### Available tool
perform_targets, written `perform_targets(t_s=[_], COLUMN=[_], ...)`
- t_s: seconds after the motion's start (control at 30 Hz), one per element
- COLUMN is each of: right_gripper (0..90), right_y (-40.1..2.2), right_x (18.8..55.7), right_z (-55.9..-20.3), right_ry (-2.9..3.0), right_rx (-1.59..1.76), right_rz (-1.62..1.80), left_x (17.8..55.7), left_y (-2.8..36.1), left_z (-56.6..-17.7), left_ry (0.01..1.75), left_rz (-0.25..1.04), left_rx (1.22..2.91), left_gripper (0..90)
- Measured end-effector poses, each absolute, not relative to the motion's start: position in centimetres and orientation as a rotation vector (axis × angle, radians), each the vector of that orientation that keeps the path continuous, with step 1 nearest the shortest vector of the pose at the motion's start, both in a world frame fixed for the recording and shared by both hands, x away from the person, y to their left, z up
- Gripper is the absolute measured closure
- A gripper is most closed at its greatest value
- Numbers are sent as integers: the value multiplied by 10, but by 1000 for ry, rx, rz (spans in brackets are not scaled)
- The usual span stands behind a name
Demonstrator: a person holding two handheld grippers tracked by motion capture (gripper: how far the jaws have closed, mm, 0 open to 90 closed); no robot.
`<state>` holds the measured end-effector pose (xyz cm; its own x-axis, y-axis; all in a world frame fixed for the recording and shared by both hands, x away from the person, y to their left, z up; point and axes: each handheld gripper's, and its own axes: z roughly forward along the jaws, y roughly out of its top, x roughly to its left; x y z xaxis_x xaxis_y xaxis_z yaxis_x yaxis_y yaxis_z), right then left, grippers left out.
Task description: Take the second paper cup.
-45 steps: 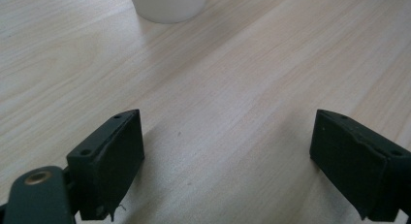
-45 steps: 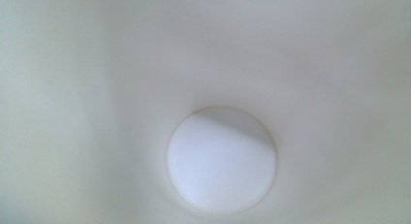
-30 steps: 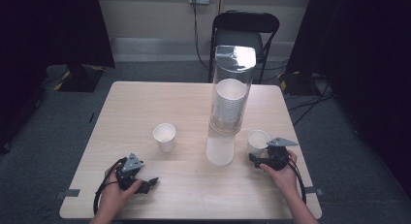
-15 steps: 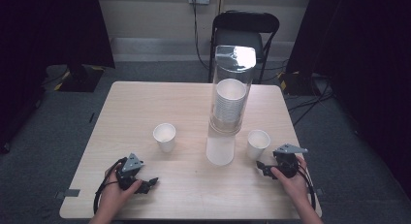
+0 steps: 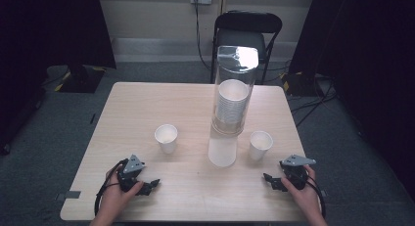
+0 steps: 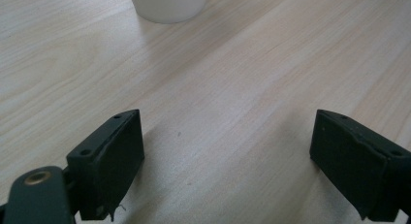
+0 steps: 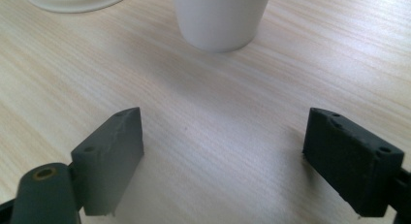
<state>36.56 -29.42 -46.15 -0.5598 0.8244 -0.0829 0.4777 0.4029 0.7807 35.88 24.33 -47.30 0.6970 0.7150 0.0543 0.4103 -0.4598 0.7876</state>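
Wooden table [image 5: 147, 108]: two loose cups [image 5: 166, 138], one dispenser [image 5: 230, 108].

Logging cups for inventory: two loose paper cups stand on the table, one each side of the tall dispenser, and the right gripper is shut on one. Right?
Not quite: the right gripper is open and empty, as the right gripper view shows. Its cup stands apart ahead. Both cups do flank the dispenser.

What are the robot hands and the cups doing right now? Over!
Left gripper open, fingers empty, low over table. Right gripper open, empty, facing right cup. Left cup upright. Cup dispenser between cups. Nothing blocking.
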Motion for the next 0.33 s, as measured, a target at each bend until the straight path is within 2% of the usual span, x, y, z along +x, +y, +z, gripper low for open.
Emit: perform_targets(t_s=[0.33], right_gripper=[137], right_y=[-295], right_x=[364], right_z=[-462], right_ry=[2203], right_rx=[1113], right_rz=[1004], left_x=[359], left_y=[243], left_z=[-473], left_ry=[857], left_rz=[490], left_rx=[2110], left_gripper=[116])
